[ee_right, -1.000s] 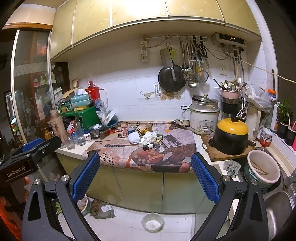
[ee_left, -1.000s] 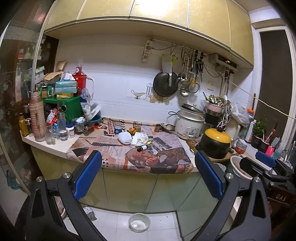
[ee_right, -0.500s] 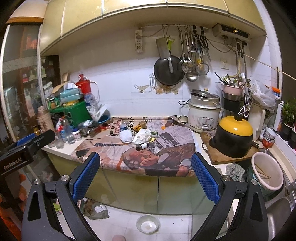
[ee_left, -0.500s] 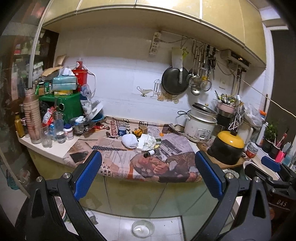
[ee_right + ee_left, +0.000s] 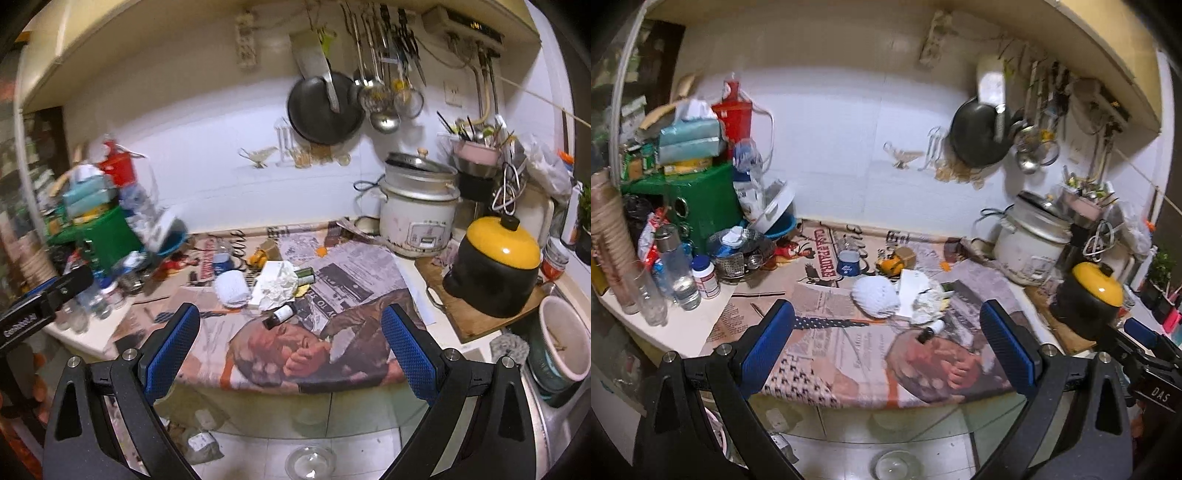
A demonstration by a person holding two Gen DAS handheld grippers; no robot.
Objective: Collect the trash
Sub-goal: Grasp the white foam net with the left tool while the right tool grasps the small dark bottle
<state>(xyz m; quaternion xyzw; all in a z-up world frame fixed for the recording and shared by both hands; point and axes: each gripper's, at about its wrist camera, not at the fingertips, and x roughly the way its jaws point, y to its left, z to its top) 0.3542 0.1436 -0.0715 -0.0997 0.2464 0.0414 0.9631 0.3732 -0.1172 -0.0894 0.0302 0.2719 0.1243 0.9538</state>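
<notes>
Claws (image 5: 886,345) (image 5: 291,347) agape before crumpled paper (image 5: 276,284) on newspaper (image 5: 347,284)

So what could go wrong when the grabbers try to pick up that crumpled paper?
The small dark bottle lies on its side right beside the crumpled paper, so a nudge might roll it off the counter. The newspaper underneath could get pinched and dragged too. Both grippers are open and not touching anything.
</notes>
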